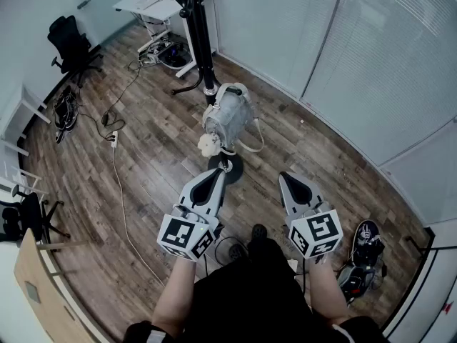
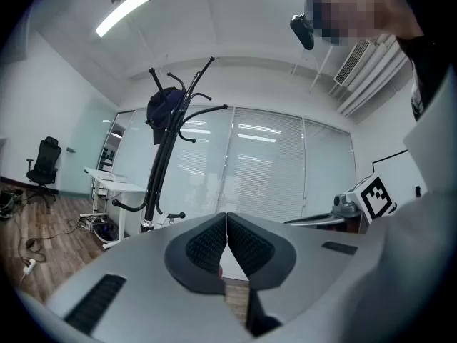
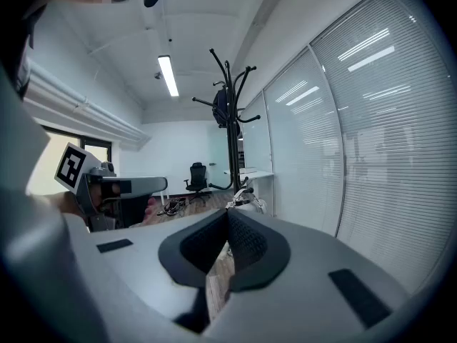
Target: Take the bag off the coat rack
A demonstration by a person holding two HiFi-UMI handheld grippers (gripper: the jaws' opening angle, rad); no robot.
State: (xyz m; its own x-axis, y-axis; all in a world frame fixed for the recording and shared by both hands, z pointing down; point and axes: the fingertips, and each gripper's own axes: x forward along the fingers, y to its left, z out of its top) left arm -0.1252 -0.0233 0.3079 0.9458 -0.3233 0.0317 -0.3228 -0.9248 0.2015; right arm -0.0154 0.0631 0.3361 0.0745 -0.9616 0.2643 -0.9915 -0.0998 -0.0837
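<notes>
There are two grippers, and both are closed with nothing between the jaws. In each gripper view the ribbed pads meet at the tips. The left gripper (image 1: 220, 171) and the right gripper (image 1: 285, 176) are held side by side in front of the person, both pointing toward the coat rack (image 1: 202, 48). The left tip is just short of the rack's round black base (image 1: 234, 166). The right tip is a little further to the side of the base.

There is one coat rack, a black pole with curved hooks at the top and a few short hooks lower down. There is one bag (image 1: 230, 113), light grey with pale straps. It sits low against the pole, just above the base, on the side nearer the blinds. No view shows exactly which hook carries it. One small cream plush charm (image 1: 208, 145) dangles from the bag, between the bag and the base. Neither gripper touches the bag.

One dark item (image 2: 163, 109) hangs among the top hooks of the rack.

Beyond the rack stands one white desk (image 1: 150, 4). One black office chair (image 1: 71, 40) is well to the left of the rack by the wall. A second black chair (image 1: 27, 216) stands further along that wall, well apart from the rack. One white cable (image 1: 123, 199) trails over the wooden floor (image 1: 157, 163) to the left of the rack.
</notes>
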